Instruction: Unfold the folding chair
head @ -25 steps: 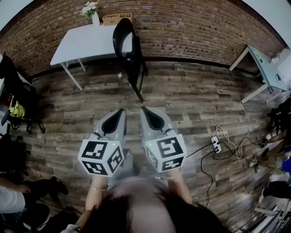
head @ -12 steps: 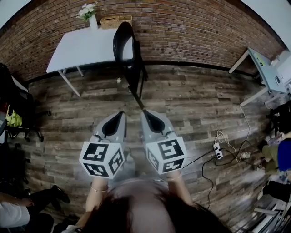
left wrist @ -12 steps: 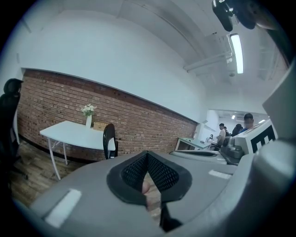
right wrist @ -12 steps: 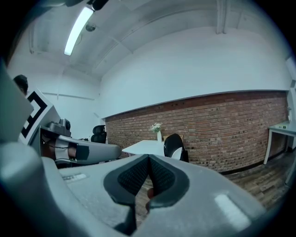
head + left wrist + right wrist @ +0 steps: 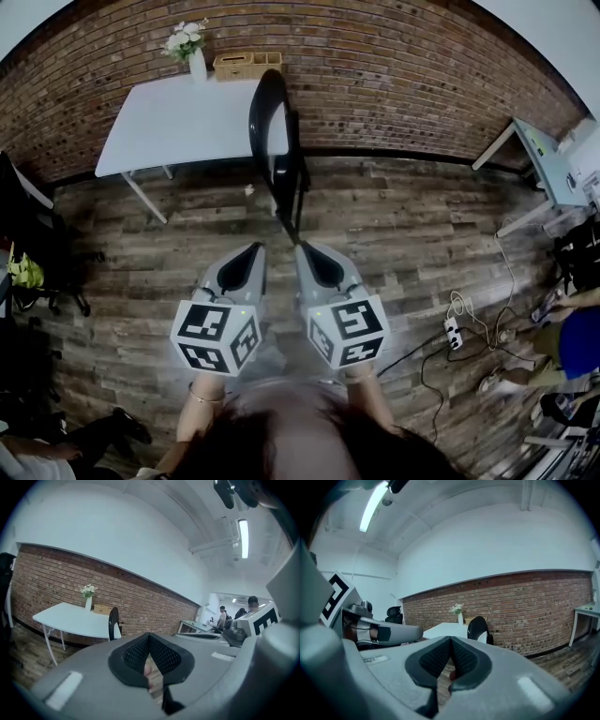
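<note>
The black folding chair (image 5: 278,150) stands folded flat and upright by the white table (image 5: 178,117), its back top at the table's right end and its legs reaching the floor just ahead of my grippers. It also shows in the left gripper view as a black chair back (image 5: 113,623) and in the right gripper view as a chair back (image 5: 478,628). My left gripper (image 5: 256,247) and right gripper (image 5: 305,247) are side by side, both shut with nothing between the jaws, a short way before the chair's feet.
A vase of white flowers (image 5: 190,47) and a wooden box (image 5: 246,64) sit at the table's back by the brick wall. A second table (image 5: 553,155) stands right. A power strip with cables (image 5: 454,330) lies on the floor at right. A dark office chair (image 5: 33,244) is left.
Both grippers have moved forward together toward the chair and table, which now lie closer and more central in the head view. The jaws stayed shut.
</note>
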`<state>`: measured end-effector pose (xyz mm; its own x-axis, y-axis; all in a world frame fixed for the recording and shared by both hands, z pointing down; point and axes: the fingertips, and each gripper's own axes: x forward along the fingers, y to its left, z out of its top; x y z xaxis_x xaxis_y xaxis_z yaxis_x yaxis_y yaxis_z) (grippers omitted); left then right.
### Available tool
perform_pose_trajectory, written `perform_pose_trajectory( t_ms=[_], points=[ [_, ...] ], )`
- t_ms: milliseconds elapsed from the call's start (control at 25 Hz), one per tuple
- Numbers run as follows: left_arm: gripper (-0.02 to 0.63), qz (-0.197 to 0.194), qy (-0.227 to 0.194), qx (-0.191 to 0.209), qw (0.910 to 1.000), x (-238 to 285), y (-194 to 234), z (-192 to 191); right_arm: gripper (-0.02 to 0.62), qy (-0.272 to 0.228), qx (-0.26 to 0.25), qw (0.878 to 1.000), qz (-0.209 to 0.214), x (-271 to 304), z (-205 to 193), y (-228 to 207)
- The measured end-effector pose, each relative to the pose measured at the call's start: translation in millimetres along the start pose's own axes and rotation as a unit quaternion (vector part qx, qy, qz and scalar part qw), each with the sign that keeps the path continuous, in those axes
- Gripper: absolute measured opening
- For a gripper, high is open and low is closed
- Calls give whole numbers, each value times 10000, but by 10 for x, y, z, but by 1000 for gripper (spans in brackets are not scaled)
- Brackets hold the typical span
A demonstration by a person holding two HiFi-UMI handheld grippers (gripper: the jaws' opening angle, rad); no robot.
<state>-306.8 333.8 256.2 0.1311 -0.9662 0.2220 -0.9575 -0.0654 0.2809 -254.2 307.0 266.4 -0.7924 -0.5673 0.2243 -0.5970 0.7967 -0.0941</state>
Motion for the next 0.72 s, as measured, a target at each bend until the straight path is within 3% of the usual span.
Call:
perform_pose_trajectory(
  t_ms=[360, 720],
  points=[
    [-3, -134, 67, -64, 9999, 262, 488, 94, -3, 44, 44, 9999, -124, 508, 48, 7],
    [-3, -92, 264, -141, 9995, 705, 850, 121, -3, -20, 337, 9990, -296, 923, 88, -356]
  ],
)
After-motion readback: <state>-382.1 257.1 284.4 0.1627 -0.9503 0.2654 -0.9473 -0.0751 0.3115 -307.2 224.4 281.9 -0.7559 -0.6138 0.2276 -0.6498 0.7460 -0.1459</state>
